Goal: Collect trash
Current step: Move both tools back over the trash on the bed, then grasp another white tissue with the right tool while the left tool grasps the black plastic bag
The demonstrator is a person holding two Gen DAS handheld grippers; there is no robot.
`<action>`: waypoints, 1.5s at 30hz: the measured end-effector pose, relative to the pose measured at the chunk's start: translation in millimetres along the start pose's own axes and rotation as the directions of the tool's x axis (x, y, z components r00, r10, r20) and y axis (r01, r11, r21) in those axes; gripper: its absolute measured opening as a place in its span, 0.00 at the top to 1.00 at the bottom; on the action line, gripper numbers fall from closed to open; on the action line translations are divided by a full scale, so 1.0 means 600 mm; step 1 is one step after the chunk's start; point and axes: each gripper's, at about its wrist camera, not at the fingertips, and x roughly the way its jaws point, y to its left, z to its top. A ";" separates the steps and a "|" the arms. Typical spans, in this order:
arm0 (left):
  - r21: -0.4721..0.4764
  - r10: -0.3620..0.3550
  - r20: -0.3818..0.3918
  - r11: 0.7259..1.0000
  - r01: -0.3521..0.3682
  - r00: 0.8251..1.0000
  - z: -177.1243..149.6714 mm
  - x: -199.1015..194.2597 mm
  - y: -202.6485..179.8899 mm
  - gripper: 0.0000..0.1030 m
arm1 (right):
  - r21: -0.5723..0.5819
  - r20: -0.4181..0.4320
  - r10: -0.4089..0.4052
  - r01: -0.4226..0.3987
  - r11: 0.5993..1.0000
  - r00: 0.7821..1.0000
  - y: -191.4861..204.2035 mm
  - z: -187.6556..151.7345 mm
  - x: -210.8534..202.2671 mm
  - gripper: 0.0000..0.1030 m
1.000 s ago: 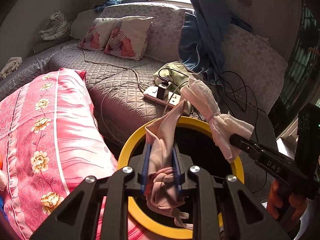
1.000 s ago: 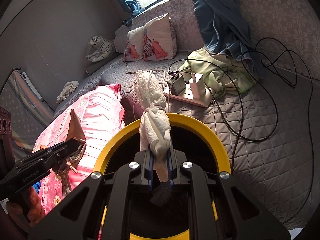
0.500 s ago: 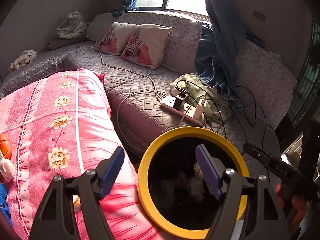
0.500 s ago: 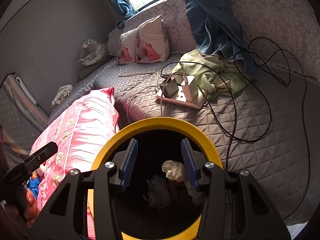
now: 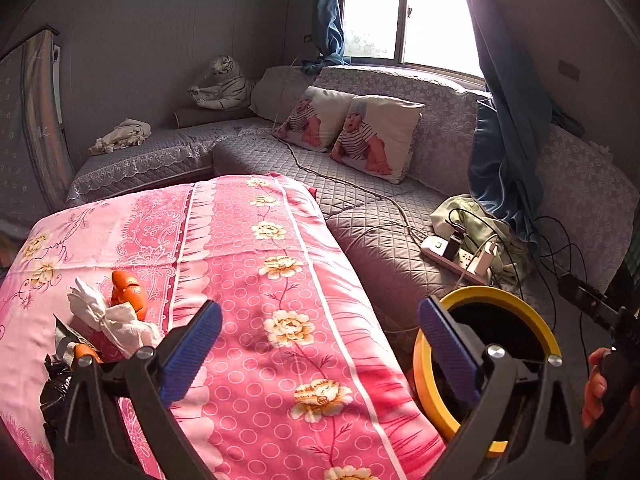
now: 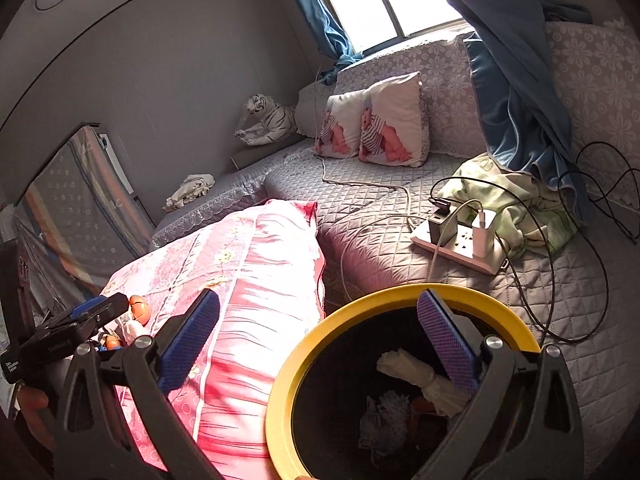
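Note:
A yellow-rimmed black bin (image 6: 320, 344) stands between the pink floral quilt (image 5: 256, 280) and the grey sofa; it also shows in the left wrist view (image 5: 424, 376). Crumpled tissues (image 6: 420, 376) lie inside it. My right gripper (image 6: 318, 332) is open and empty above the bin's left rim. My left gripper (image 5: 320, 340) is open and empty over the quilt. On the quilt's left lie a knotted white tissue (image 5: 108, 320), orange peel (image 5: 128, 288) and a black bag (image 5: 54, 388). The peel also shows in the right wrist view (image 6: 139, 307).
A white power strip (image 6: 460, 248) with chargers and cables lies on the grey sofa (image 6: 580, 340) beside a green cloth (image 6: 520, 196). Two baby-print pillows (image 5: 352, 136), a toy tiger (image 5: 224, 88) and blue curtains (image 5: 508, 120) are at the back.
Both grippers opened and dropped their tissues into the bin. The left gripper then swung left and up, away from the bin and over the quilt; the right shifted slightly left.

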 end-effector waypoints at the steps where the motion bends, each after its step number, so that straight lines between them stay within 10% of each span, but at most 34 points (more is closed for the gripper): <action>1: -0.009 0.017 0.004 1.000 -0.017 1.000 -0.002 -0.010 0.021 0.08 | -0.023 -0.004 0.023 -0.023 0.999 1.000 0.016 0.001 0.007 0.08; 12: -0.098 0.257 0.010 0.962 -0.255 0.966 -0.059 -0.105 0.249 0.08 | -0.224 -0.202 0.280 -0.323 0.919 0.938 0.228 -0.023 0.139 0.08; 21: -0.135 0.271 -0.083 0.950 -0.280 0.959 -0.129 -0.110 0.351 0.08 | -0.282 -0.417 0.368 -0.504 0.816 0.831 0.399 -0.065 0.266 0.08; 28: -0.134 0.241 -0.118 0.957 -0.256 0.963 -0.150 -0.091 0.371 0.09 | -0.359 -0.490 0.328 -0.530 0.768 0.808 0.496 -0.098 0.322 0.09; 45: -0.200 0.161 -0.189 0.960 -0.199 0.969 -0.159 -0.043 0.391 0.65 | -0.412 -0.575 0.241 -0.532 0.740 0.782 0.558 -0.147 0.398 0.35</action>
